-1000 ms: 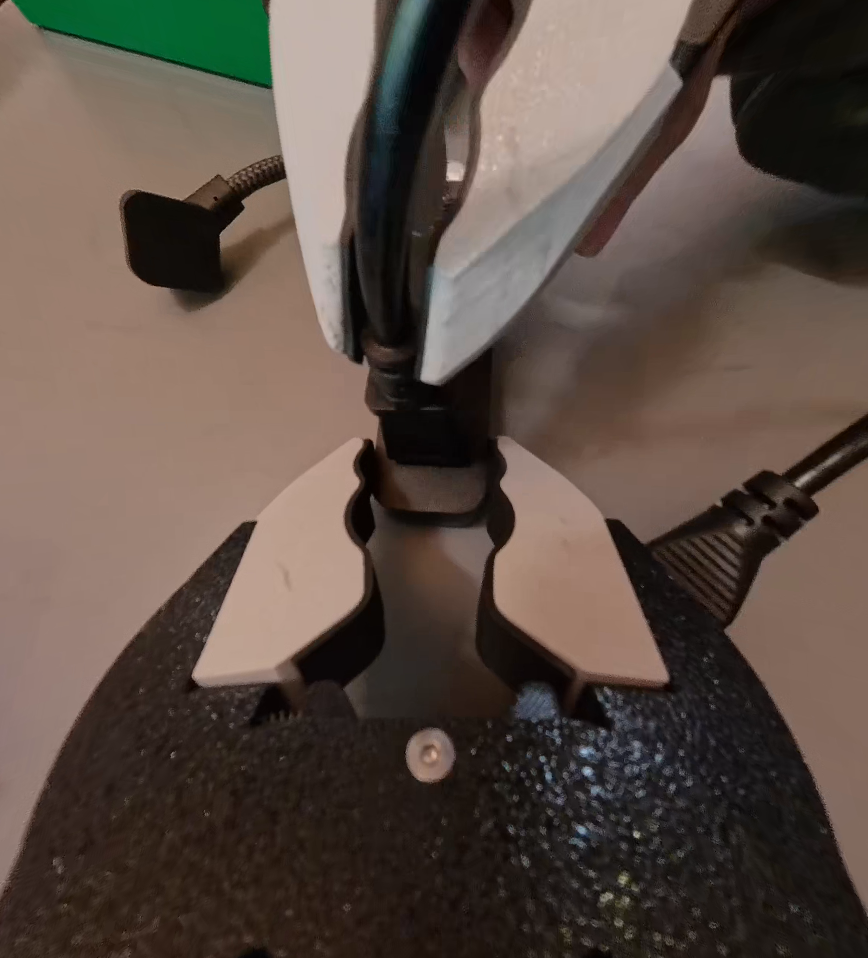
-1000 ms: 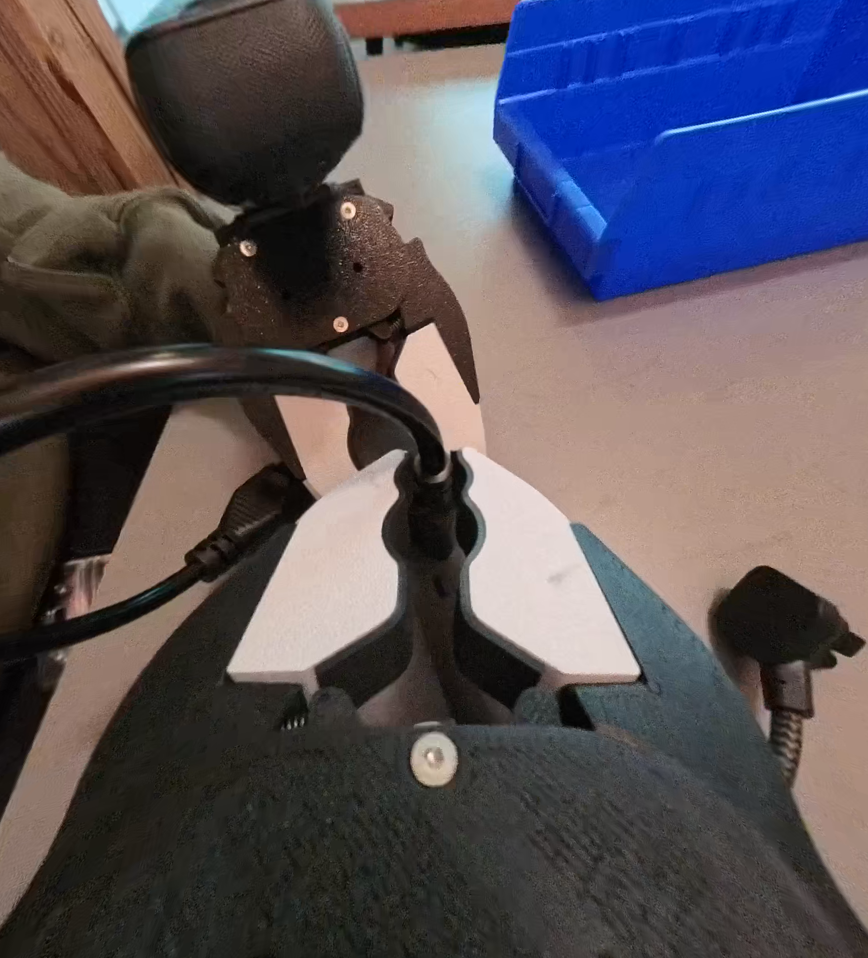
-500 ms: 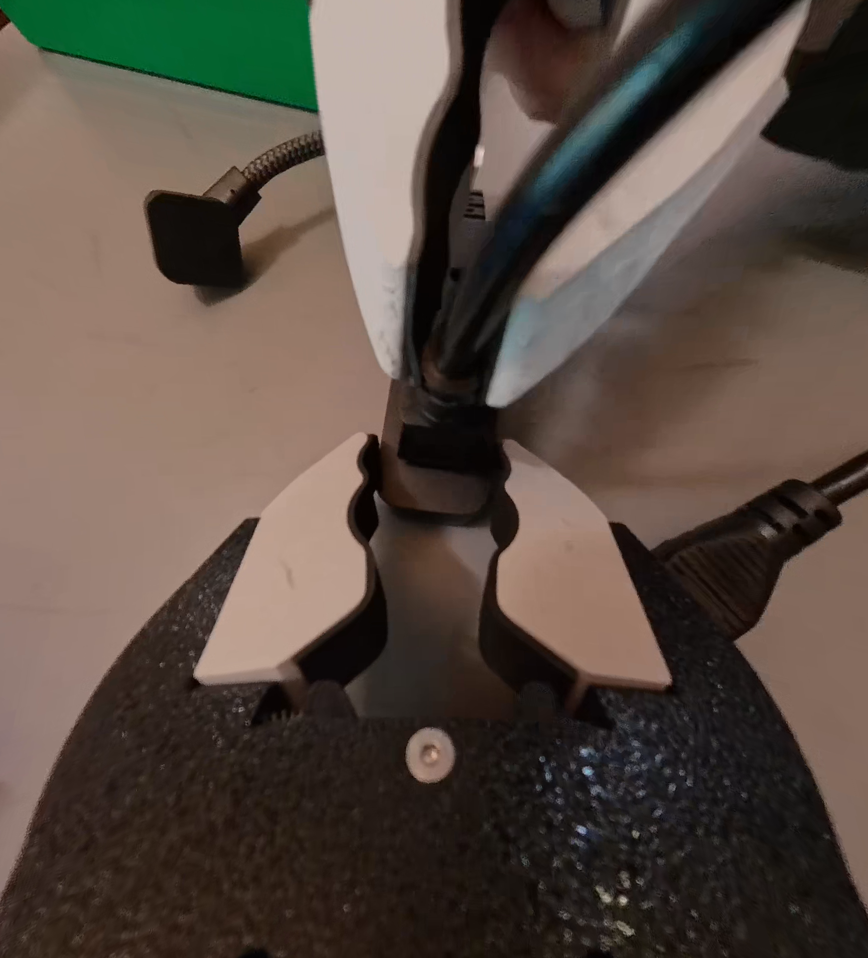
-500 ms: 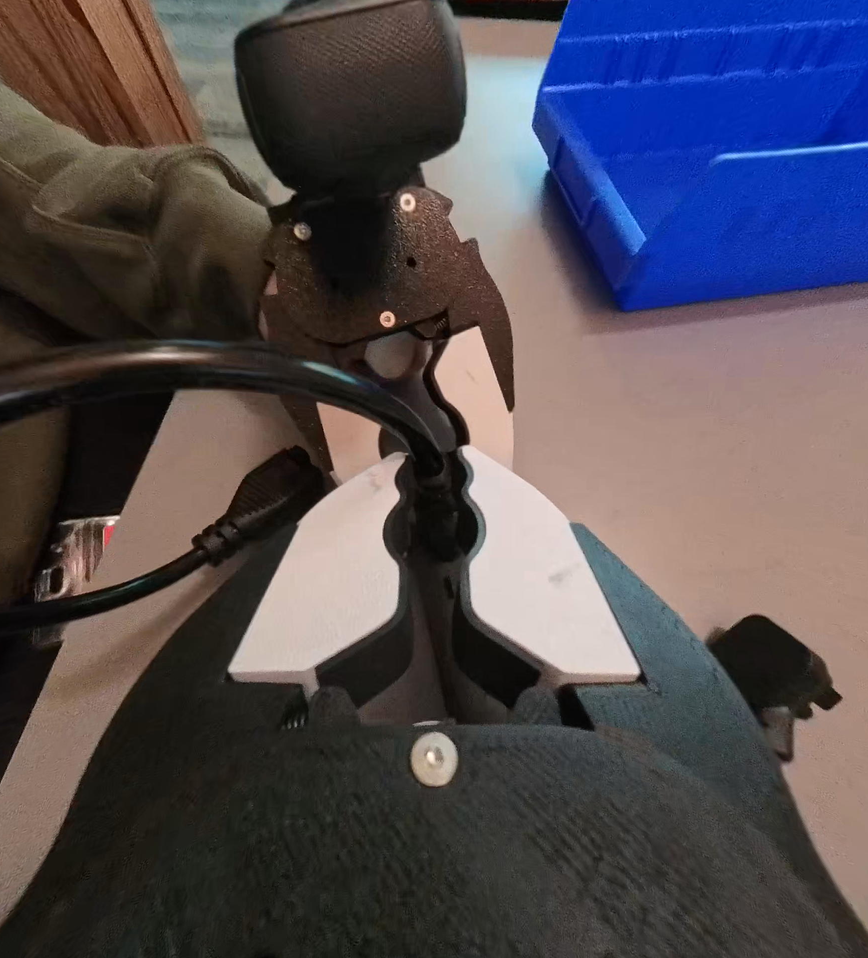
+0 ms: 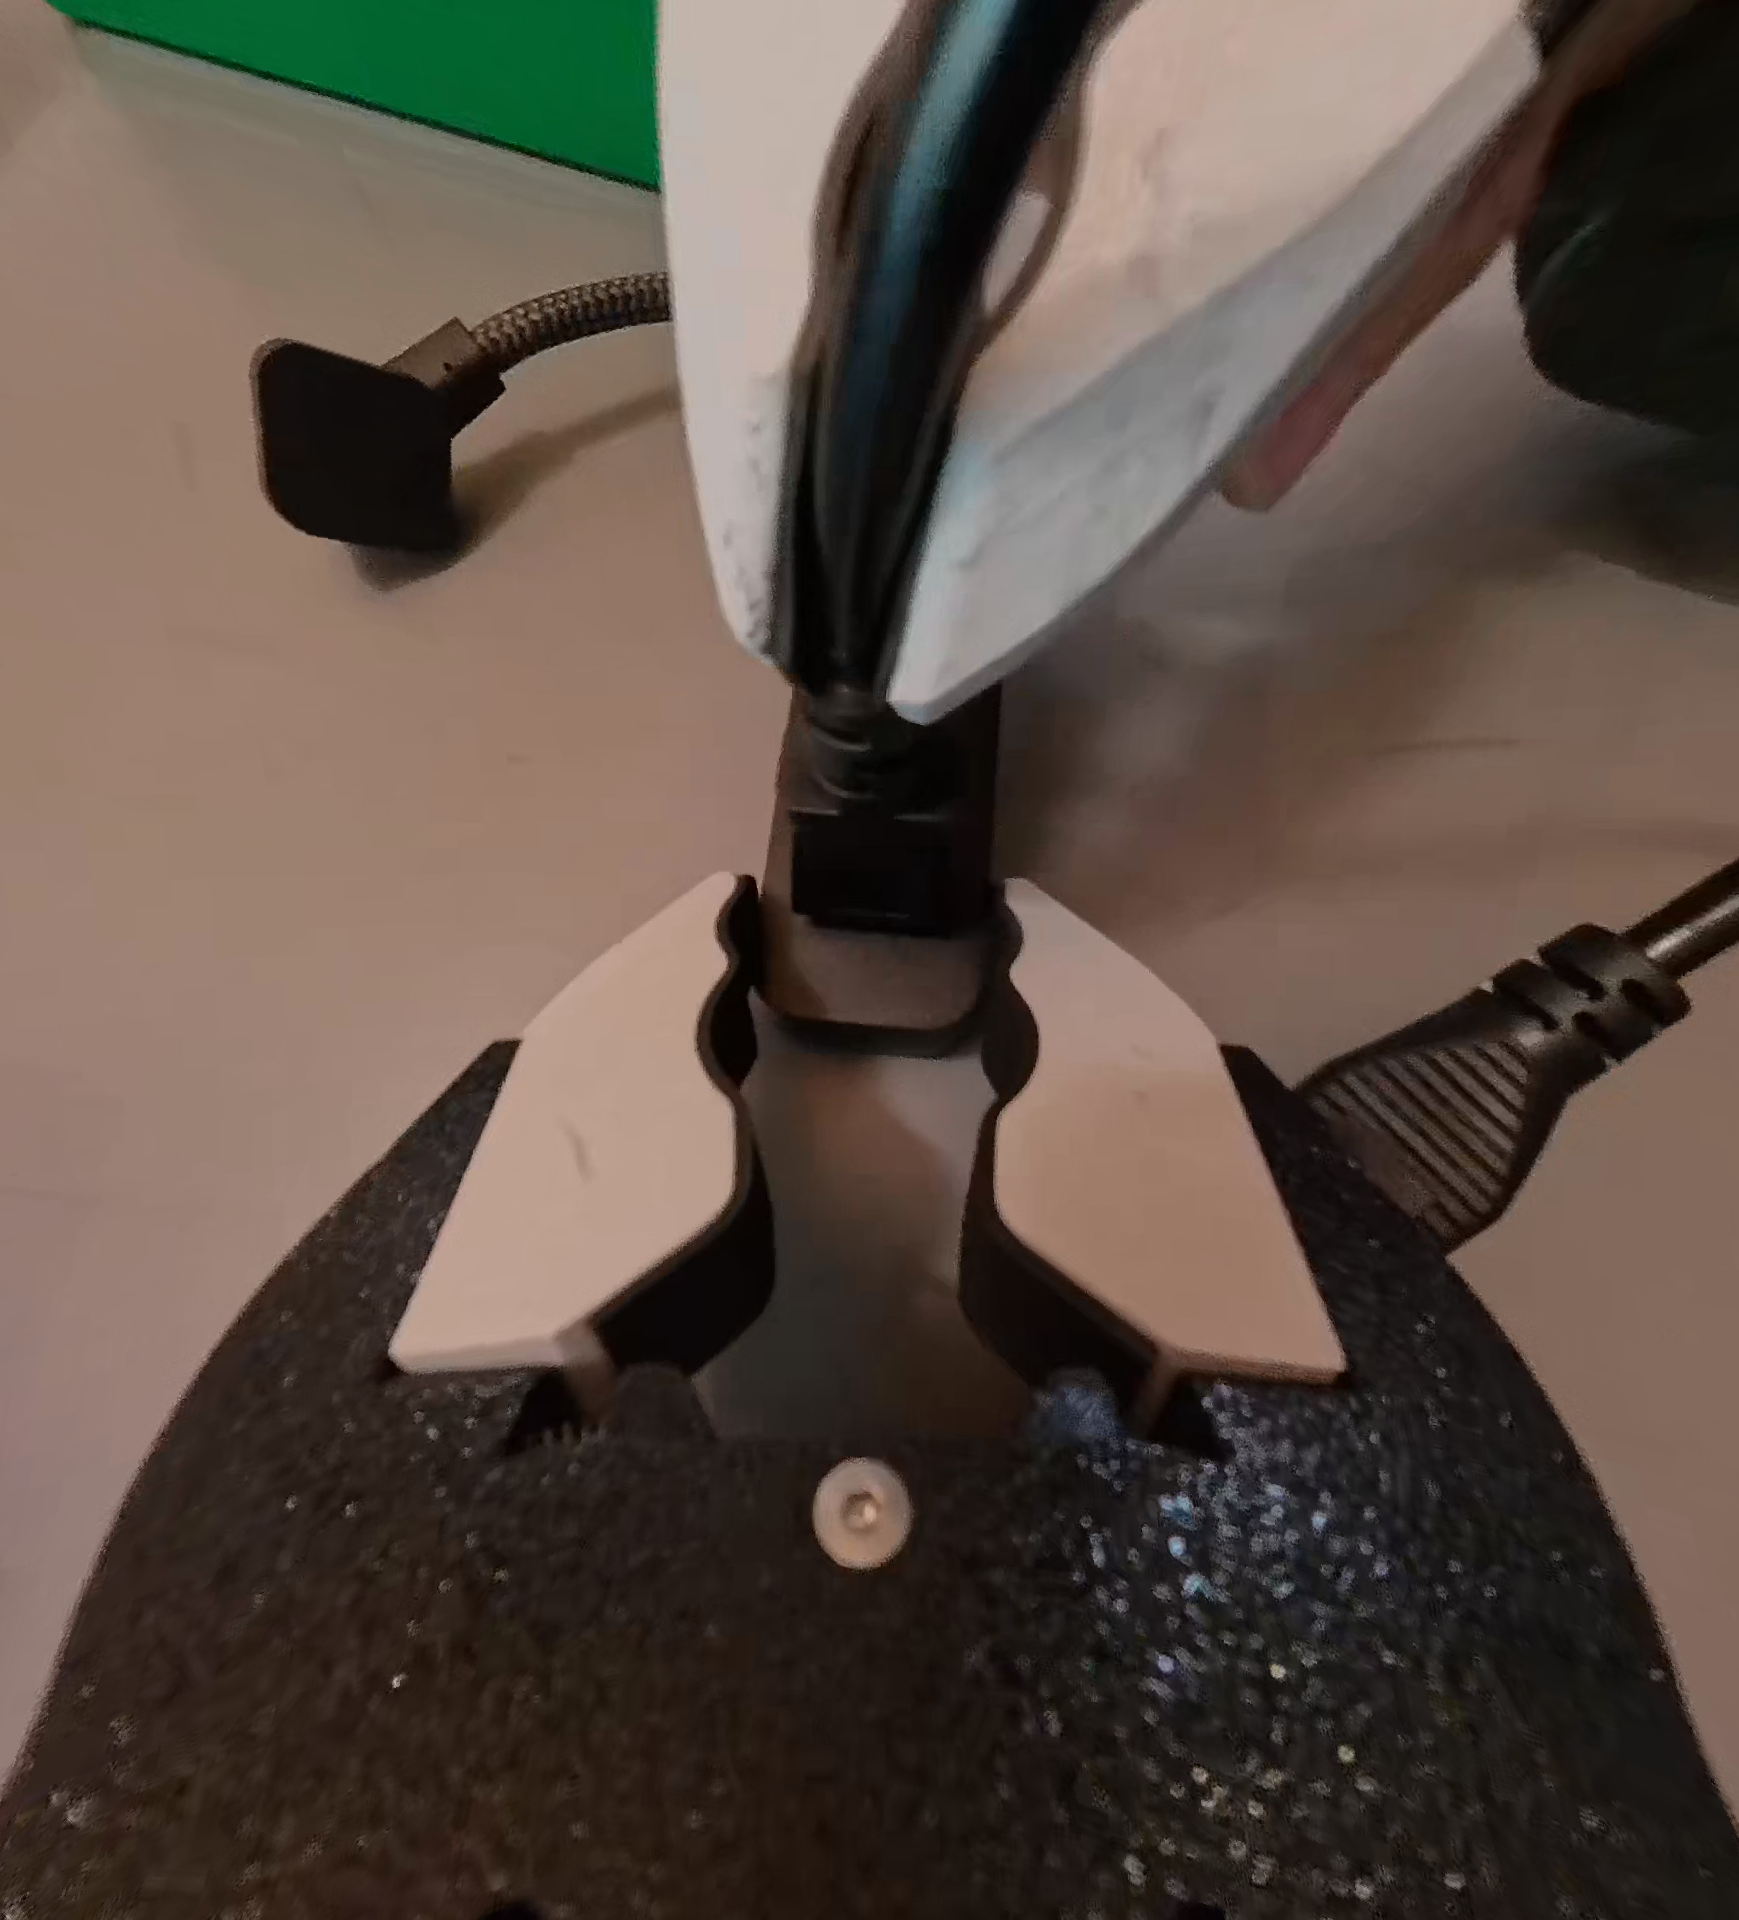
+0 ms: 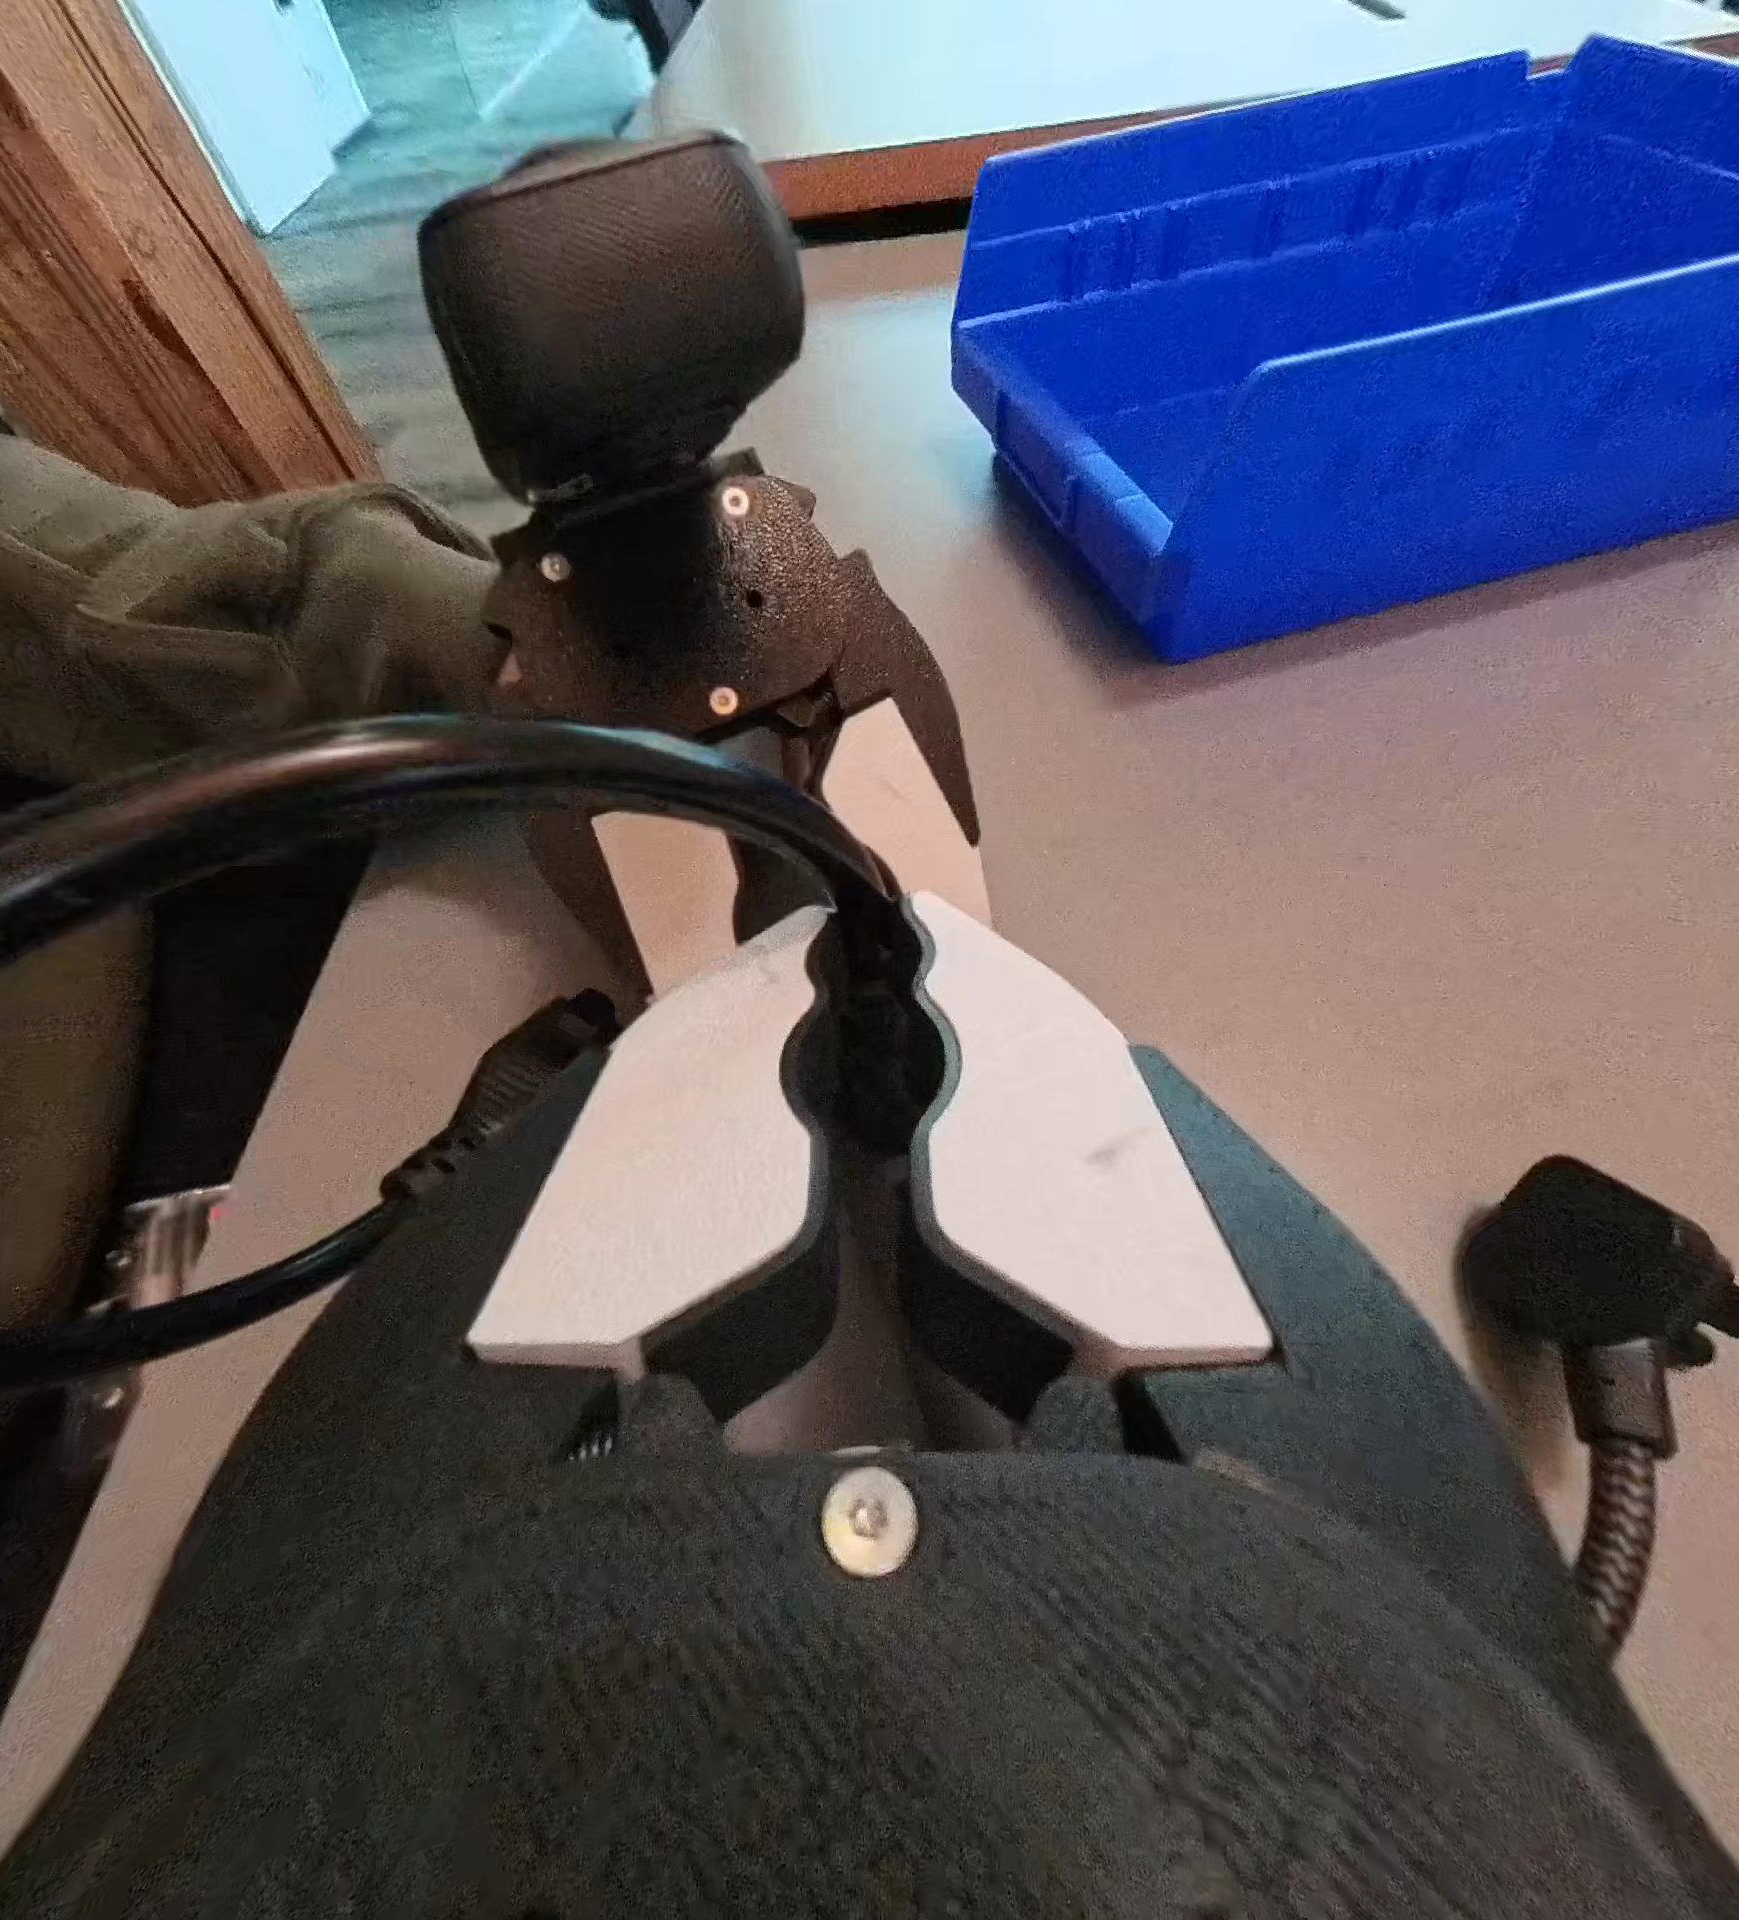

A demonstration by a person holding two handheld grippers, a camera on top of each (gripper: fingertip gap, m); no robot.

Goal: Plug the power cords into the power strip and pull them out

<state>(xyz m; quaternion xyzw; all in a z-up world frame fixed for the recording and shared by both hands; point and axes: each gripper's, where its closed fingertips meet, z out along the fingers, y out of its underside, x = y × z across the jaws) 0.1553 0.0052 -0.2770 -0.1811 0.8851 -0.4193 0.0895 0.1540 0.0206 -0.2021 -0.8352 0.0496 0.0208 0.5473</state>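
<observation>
The left gripper (image 5: 870, 935) has its fingers (image 5: 616, 1132) partly closed on the end of the strip (image 5: 870, 987), a narrow grey bar pinned between the tips. Straight ahead of those tips a black plug (image 5: 880, 842) sits in the strip. The right gripper (image 6: 870, 977) has its white fingers (image 6: 1041, 1143) nearly shut on the plug's ribbed neck, where the cord (image 6: 325, 779) leaves it and arches away to the left.

Right of the left fingers a second plug (image 5: 1426, 1122) lies loose on the bench (image 5: 221, 831). Ahead and to their left rests a flat plug on a braided cord (image 5: 356, 457), with a green box (image 5: 377, 83) beyond. Beyond the right fingers stands a blue bin (image 6: 1416, 416).

The plug looks hard and should seat stiffly, while the cord is rubbery and will bend. I would grip the moulded body itself, not the neck, and keep the light strip held down.
</observation>
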